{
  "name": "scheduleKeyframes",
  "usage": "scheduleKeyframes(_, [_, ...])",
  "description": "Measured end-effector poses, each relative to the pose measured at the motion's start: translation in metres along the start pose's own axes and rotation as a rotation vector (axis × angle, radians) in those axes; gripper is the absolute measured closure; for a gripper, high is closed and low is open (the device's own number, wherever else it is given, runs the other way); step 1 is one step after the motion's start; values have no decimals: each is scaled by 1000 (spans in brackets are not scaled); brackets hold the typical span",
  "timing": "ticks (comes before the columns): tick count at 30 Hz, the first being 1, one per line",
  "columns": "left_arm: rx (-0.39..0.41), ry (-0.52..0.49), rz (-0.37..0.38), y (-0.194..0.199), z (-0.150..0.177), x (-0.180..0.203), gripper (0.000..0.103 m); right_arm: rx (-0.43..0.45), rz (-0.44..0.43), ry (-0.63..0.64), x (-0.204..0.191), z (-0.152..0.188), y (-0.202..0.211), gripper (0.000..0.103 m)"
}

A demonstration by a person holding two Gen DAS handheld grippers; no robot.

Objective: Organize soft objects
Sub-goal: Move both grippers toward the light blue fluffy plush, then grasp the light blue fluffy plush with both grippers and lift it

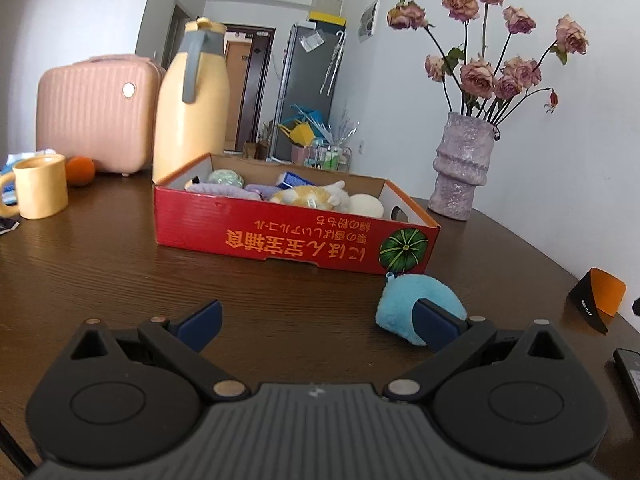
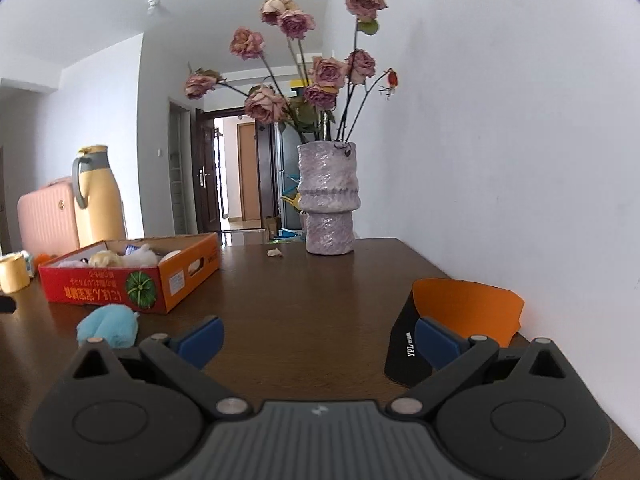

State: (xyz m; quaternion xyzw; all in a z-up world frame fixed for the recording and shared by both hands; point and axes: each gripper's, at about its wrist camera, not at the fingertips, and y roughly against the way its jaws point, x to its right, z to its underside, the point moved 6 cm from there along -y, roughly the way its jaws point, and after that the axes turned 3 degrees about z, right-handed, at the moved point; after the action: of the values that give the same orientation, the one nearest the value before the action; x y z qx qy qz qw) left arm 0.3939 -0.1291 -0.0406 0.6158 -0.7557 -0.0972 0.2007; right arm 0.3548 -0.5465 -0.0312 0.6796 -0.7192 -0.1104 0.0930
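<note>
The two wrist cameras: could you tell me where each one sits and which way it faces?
Left wrist: behind the open left gripper, low over the table, facing the red box; blue plush by its right finger.
Right wrist: behind the open right gripper, facing the vase; orange-black sleeve at right.
Shared: box, plush, vase, yellow jug.

red box (image 1: 256,224) with orange lettering, light blue plush (image 1: 416,296), pink suitcase (image 1: 96,116), yellow jug (image 1: 192,120), dark wood-grain table (image 1: 120,264).

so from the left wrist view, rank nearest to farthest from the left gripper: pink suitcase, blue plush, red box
1. blue plush, just ahead, by the left gripper right finger
2. red box, mid-table, centre
3. pink suitcase, far back left
</note>
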Motion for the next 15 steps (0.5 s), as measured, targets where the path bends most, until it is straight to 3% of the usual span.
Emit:
scheduleKeyframes(3, [-14, 8, 7, -11, 0, 0, 0, -5, -6, 29, -11, 2, -1, 1])
scheduleKeyframes(8, [-44, -3, 16, -25, 4, 4, 0, 7, -174, -38, -46, -15, -4, 1])
scheduleKeyframes(11, [-50, -52, 38, -37, 2, 14, 0, 18, -172, -25, -73, -31, -14, 0])
scheduleKeyframes(15, [-68, -53, 62, -60, 0, 23, 0, -107, -203, -25, -118, -30, -47, 3])
